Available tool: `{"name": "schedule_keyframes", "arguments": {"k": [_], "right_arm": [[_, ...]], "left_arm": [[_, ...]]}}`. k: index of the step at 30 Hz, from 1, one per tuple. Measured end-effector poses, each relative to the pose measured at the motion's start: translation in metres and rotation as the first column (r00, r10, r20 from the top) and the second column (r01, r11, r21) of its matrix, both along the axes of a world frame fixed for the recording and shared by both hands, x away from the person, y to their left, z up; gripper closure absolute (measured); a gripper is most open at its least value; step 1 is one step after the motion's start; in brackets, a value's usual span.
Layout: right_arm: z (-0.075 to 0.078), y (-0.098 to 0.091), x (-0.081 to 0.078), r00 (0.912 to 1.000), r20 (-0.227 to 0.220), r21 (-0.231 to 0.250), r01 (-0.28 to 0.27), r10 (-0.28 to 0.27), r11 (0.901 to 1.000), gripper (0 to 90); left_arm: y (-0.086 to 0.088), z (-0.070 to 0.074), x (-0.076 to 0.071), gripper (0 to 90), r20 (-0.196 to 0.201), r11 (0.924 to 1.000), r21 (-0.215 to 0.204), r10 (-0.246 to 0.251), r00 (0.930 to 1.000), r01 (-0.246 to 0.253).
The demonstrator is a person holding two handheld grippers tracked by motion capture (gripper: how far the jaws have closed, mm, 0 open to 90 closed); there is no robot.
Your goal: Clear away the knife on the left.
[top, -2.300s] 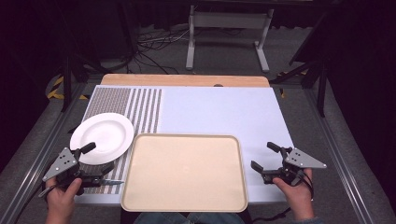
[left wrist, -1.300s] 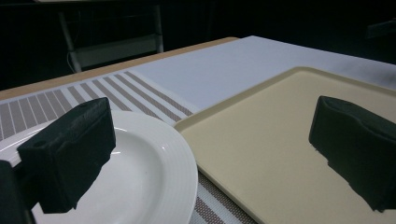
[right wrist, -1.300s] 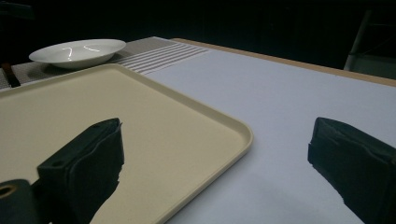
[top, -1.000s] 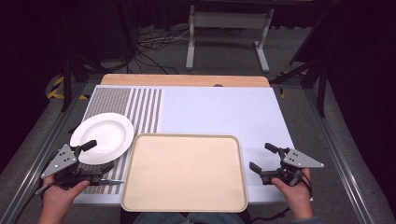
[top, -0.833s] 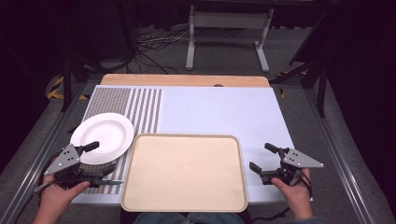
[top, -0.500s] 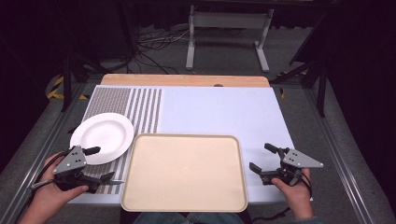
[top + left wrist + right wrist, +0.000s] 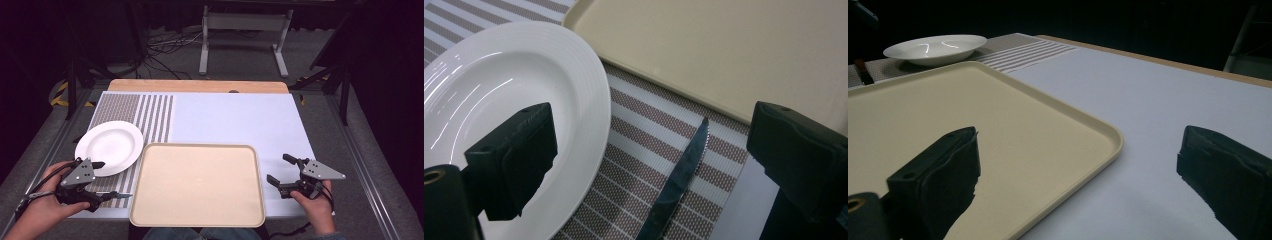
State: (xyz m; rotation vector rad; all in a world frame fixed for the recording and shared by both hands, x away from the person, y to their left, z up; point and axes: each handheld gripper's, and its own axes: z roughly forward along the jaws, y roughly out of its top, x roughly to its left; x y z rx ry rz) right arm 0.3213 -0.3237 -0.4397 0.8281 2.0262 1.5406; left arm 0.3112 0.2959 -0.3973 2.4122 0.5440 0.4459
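The knife (image 7: 676, 185) lies on the striped mat (image 7: 634, 165) between the white plate (image 7: 519, 95) and the beige tray (image 7: 197, 184). The left claw (image 7: 107, 180) hangs over it, jaws spread and empty. The right claw (image 7: 280, 170) gapes empty beside the tray.

The right gripper (image 7: 1075, 182) has its jaws spread wide over the beige tray's (image 7: 998, 130) corner. A white plate (image 7: 935, 49) sits beyond, seemingly on striped matting (image 7: 1023, 52).

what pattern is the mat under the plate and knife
Brown-and-white stripes with a fine woven dot texture on the mat, clearest in the left gripper view.
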Motion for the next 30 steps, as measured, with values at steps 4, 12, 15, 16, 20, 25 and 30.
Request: {"name": "schedule_keyframes", "arguments": {"k": [4,12,15,16,20,25,30], "right_arm": [[0.0001,0.0003,-0.0002,1.0,-0.001,0.001,0.0,0.0,1.0,4.0],[-0.0004,0.0012,0.0,1.0,-0.005,0.0,-0.008,0.008,1.0,4.0],[-0.0004,0.0011,0.0,1.0,-0.004,0.001,-0.008,0.008,1.0,4.0],[-0.0003,0.001,-0.0001,1.0,-0.002,0.0,-0.008,0.008,1.0,4.1],[-0.0004,0.001,-0.0001,1.0,-0.005,0.001,-0.008,0.008,1.0,4.1],[-0.0005,0.002,-0.0001,1.0,-0.005,-0.001,-0.007,0.007,1.0,4.1],[-0.0005,0.0022,-0.0001,0.9999,-0.005,-0.001,-0.01,0.01,1.0,4.1]], "left_arm": [[0.0001,0.0015,0.0001,7.1,-0.015,0.9993,0.038,-0.007,0.9999,0.008],[-0.0009,0.0051,0.0013,8.6,-0.048,0.9919,0.123,-0.024,0.9986,0.03],[-0.0017,0.0043,0.0008,9.0,-0.06,0.9868,0.156,-0.033,0.9976,0.042],[-0.0018,0.0042,-0.0001,9.5,-0.067,0.9833,0.178,-0.029,0.9973,0.041],[-0.0012,0.0054,-0.0015,9.5,-0.088,0.9708,0.233,-0.039,0.9954,0.058],[0.0002,0.0084,-0.0012,9.7,-0.101,0.9597,0.269,-0.057,0.9932,0.083],[0.0009,0.0066,0.0002,13.2,-0.126,0.9433,0.307,-0.091,0.9878,0.127]]}}
